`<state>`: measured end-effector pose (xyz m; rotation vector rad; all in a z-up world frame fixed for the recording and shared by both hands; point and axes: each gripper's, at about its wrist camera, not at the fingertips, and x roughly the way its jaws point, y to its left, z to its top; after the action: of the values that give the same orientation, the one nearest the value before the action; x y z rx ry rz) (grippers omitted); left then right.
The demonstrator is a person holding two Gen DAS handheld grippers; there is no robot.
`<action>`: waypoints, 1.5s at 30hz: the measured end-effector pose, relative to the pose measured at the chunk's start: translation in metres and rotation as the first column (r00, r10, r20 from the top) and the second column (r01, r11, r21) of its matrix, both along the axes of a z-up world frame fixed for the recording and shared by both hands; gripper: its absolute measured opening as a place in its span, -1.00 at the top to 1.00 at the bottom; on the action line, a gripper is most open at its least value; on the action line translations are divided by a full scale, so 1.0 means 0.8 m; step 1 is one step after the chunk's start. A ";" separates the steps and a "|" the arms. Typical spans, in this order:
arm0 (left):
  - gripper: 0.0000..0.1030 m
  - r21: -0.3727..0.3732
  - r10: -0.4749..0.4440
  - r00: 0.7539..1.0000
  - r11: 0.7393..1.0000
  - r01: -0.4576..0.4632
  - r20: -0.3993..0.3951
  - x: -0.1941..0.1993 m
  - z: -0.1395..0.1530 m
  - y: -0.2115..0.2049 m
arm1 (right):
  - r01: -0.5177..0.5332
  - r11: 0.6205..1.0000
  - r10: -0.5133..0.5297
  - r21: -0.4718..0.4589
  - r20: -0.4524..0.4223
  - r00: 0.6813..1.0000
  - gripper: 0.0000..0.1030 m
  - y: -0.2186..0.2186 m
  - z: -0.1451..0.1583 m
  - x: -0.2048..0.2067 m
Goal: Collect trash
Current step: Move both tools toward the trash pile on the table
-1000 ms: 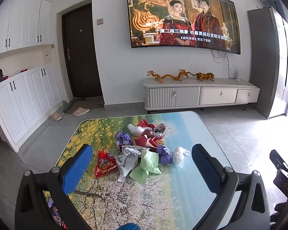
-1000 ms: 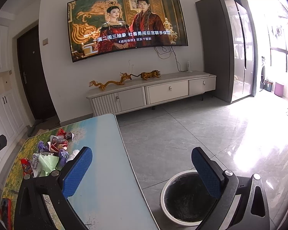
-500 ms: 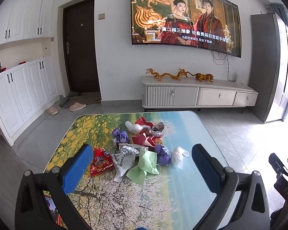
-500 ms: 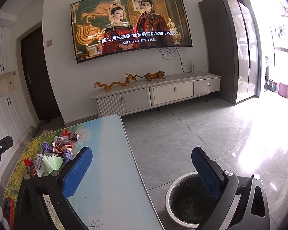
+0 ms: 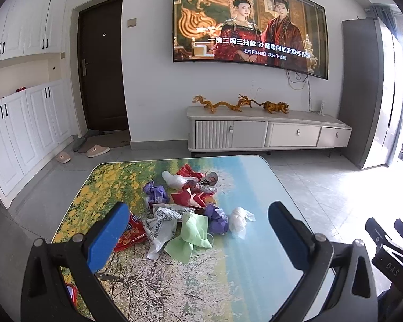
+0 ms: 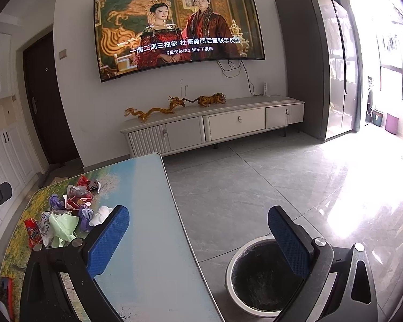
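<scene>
A heap of trash [image 5: 186,209] lies mid-table: red wrappers, purple foil, a green paper [image 5: 192,234], a white crumpled bag [image 5: 237,221] and a printed plastic wrapper. My left gripper [image 5: 198,230] hovers open over the table's near side, the heap showing between its blue pads. In the right wrist view the same heap [image 6: 69,214] lies far left. My right gripper [image 6: 198,234] is open and holds nothing, poised over the table's right edge and a white-rimmed trash bin [image 6: 258,276] on the floor.
The table [image 5: 228,273] has a printed landscape top. A red object [image 6: 6,292] lies at its near left corner. A white TV cabinet [image 5: 268,131] stands against the far wall, slippers [image 5: 96,150] lie by the door, and grey tiled floor [image 6: 268,177] stretches to the right.
Both views have risen and tilted slightly; the trash heap sits a little lower and closer in the left wrist view. Both grippers stay open and empty.
</scene>
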<state>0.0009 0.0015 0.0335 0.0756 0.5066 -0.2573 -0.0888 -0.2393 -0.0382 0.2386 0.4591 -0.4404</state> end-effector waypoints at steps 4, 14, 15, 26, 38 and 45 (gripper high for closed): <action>-1.00 -0.011 -0.012 1.000 1.000 0.012 -0.007 0.006 -0.003 -0.001 | 0.005 1.000 -0.005 -0.003 -0.009 1.000 -1.00 -0.005 -0.002 0.002; -1.00 -0.010 -0.020 1.000 1.000 0.019 -0.009 0.013 -0.014 0.004 | 0.024 1.000 -0.024 0.008 -0.044 0.999 -1.00 -0.012 -0.013 0.011; -1.00 -0.011 -0.024 1.000 1.000 0.024 -0.010 0.014 -0.015 0.005 | 0.024 1.000 -0.024 0.007 -0.048 0.999 -1.00 -0.011 -0.014 0.013; -1.00 -0.022 -0.052 0.998 0.998 0.053 0.035 0.016 -0.019 0.011 | 0.024 1.000 -0.025 -0.014 -0.065 0.998 -1.00 -0.005 -0.007 0.019; -1.00 -0.053 -0.075 0.997 0.996 0.074 -0.016 0.034 -0.021 0.021 | 0.014 1.000 -0.015 -0.019 -0.067 0.998 -1.00 -0.002 0.002 0.028; -1.00 -0.057 -0.092 0.996 0.994 0.091 -0.015 0.041 -0.015 0.015 | 0.022 0.999 -0.024 -0.024 -0.068 0.997 -1.00 -0.002 0.008 0.033</action>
<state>0.0339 0.0132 0.0218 0.0422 0.5142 -0.3617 -0.0621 -0.2407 -0.0316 0.2074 0.5183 -0.4774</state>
